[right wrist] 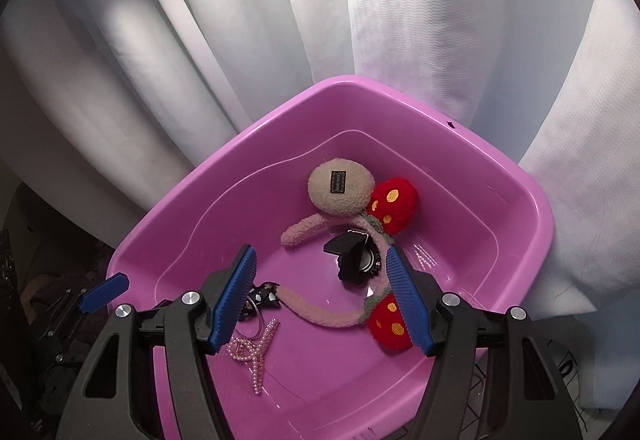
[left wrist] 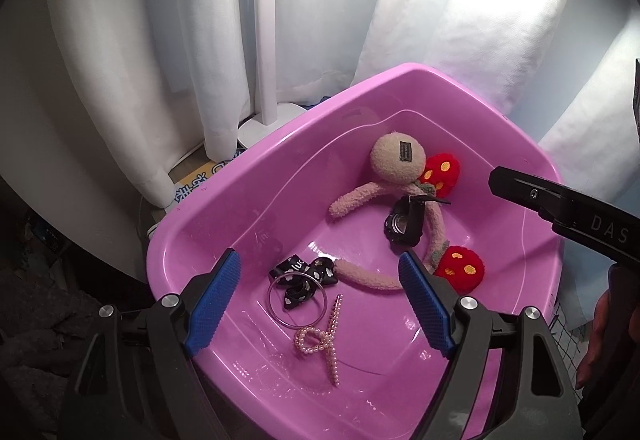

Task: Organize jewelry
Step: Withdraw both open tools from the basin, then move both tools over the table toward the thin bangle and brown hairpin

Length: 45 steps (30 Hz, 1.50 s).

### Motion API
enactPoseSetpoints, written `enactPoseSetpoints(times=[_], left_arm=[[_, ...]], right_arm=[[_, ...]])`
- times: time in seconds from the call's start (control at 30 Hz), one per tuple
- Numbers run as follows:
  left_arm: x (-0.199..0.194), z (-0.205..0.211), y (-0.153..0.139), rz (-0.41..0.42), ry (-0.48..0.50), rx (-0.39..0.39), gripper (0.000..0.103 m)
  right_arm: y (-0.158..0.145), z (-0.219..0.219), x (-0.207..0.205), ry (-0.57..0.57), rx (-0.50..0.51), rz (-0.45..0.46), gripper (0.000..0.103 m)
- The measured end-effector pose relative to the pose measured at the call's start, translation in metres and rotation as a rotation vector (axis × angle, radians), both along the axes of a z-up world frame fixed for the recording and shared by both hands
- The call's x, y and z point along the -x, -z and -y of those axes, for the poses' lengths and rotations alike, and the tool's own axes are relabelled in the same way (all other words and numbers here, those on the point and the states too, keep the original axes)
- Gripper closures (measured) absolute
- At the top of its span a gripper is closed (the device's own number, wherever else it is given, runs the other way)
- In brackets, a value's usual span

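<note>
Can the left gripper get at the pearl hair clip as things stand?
Probably yes. The left gripper is open above the pink basin, and the pearl hair clip lies uncovered on the basin floor between its fingers, beside the metal ring.

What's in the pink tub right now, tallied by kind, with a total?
Plush headband: 1
Black bow: 1
Clear bangle: 1
Pearl hair clip: 1
Black watch: 1
Total: 5, all lying in the pink tub. Both grippers, left and right, are open above it.

White letters "DAS" run along the right gripper (left wrist: 496,181) arm; the black bow (left wrist: 302,278) shows "luc"; the plush's tag (left wrist: 406,151) is unreadable.
</note>
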<state>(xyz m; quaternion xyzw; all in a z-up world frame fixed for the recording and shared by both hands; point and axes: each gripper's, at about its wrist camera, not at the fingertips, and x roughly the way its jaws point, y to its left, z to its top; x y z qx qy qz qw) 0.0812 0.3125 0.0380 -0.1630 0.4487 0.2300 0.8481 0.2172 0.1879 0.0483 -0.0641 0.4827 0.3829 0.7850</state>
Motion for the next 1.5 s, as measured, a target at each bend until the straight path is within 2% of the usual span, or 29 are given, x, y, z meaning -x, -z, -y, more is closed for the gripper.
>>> enactPoseSetpoints(times=[0.07,0.4,0.9,1.3,1.5], left_arm=[[0.002,0.004,-0.002,0.004,0.000,-0.002,0.019],[0.010,0.030,-0.012,0.024,0.009,-0.019,0.017],[0.017,0.074,-0.021,0.045,0.060,0.006,0.016],[0.016,0.117,-0.029,0.065,0.129,-0.017,0.014],[0.018,0.140,-0.028,0.066,0.165,-0.026,0.011]], right_arm=[[-0.004,0.007,0.004,0.004,-0.009,0.007,0.035],[-0.011,0.041,0.017,0.023,-0.028,0.021,0.035],[-0.015,0.111,0.037,0.077,-0.066,0.012,0.035],[-0.013,0.176,0.055,0.145,-0.096,0.021,0.033],[-0.007,0.223,0.065,0.204,-0.115,0.023,0.033]])
